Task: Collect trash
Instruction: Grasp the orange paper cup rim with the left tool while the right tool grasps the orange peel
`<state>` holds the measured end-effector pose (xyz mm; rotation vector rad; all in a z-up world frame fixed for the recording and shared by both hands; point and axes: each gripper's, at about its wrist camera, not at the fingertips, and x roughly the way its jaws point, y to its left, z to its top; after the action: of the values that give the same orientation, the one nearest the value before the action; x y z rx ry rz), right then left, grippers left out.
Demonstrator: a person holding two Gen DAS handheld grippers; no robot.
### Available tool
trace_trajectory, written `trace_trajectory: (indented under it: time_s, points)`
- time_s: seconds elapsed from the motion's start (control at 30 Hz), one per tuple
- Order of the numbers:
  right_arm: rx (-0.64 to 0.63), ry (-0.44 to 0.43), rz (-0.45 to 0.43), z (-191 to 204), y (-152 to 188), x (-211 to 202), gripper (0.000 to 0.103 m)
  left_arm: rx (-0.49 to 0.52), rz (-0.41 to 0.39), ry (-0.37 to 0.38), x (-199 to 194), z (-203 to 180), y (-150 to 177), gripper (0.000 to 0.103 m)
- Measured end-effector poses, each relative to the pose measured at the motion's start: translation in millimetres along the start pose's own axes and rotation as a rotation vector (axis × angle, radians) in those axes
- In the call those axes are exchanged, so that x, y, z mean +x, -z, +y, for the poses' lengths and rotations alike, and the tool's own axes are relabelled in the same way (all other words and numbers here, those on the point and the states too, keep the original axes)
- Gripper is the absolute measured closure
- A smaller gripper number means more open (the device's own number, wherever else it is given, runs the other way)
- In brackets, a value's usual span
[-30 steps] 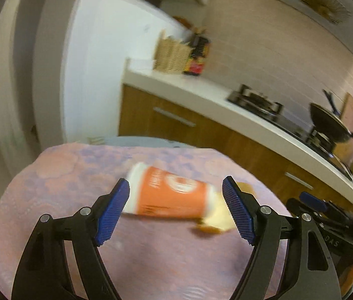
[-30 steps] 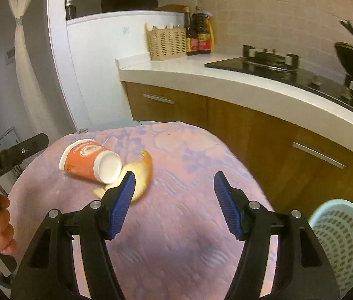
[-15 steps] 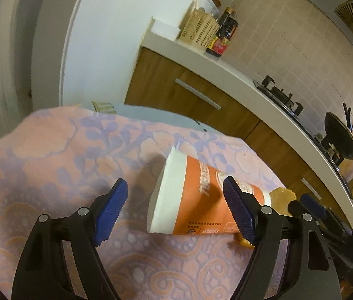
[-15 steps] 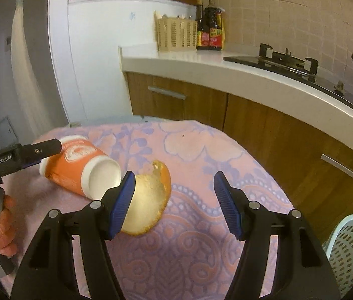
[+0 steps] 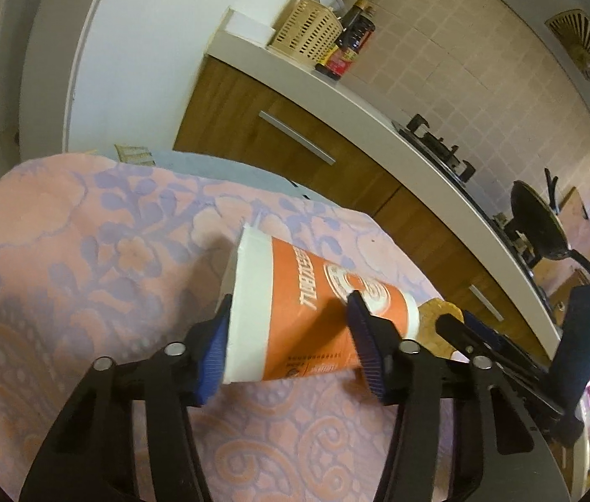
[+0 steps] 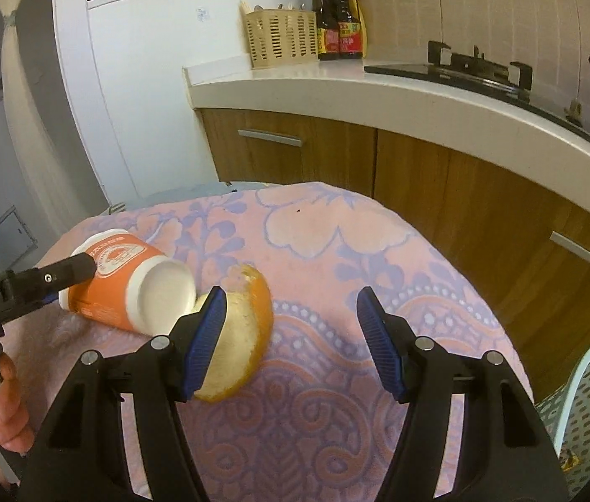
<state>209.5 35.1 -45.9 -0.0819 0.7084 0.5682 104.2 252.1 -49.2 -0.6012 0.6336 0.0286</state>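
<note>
Left tool (image 5: 291, 334): blue pads clamped across the orange paper cup (image 5: 295, 313) — one pad on the white rim band at the mouth end, the other on the orange wall near the logo. Cup lies on its side on the tabletop (image 5: 85, 272), which is covered by a pink cloth with a lilac floral pattern. Cup mouth points toward the left of that view, base toward the right tool. From the left wrist view I can't tell whether the cup is lifted off the cloth or resting on it.

Right tool (image 6: 291, 334): jaws apart, gripping nothing. Its left pad sits just in front of the orange peel (image 6: 244, 330) — touching or only overlapping in the view, hard to say. The peel lies curved, pale pith up, right beside the cup's white base (image 6: 165, 295). In the right wrist view the left tool's black finger (image 6: 69, 272) crosses the cup wall, with the person's hand (image 6: 6, 410) on the handle at lower left.

Right edge, off the tabletop: pale blue perforated trash basket (image 6: 583, 397), sitting lower than the tabletop.

Farther back: wooden cabinets (image 6: 337, 150) under a white counter (image 6: 378, 88). On it a cream slotted basket (image 6: 280, 37), two dark sauce bottles (image 6: 339, 21), then a gas hob (image 6: 475, 67).
</note>
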Motion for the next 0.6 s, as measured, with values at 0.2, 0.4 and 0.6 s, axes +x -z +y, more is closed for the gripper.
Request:
trace_trajectory:
  time_s: [0.2, 0.4, 0.6]
  points:
    - [-0.018, -0.002, 0.007, 4.2, 1.4, 1.7, 0.042, 0.012, 0.04, 0.07, 1.0, -8.6, 10.5, 0.078]
    - [0.001, -0.034, 0.029, 1.1, 1.9, 4.1, 0.042, 0.038, 0.044, 0.073, 5.4, -20.5, 16.4, 0.084]
    - [0.029, -0.063, 0.064, -3.4, 1.3, 9.3, 0.042, 0.124, -0.001, 0.027, -0.4, -41.0, 22.6, 0.093]
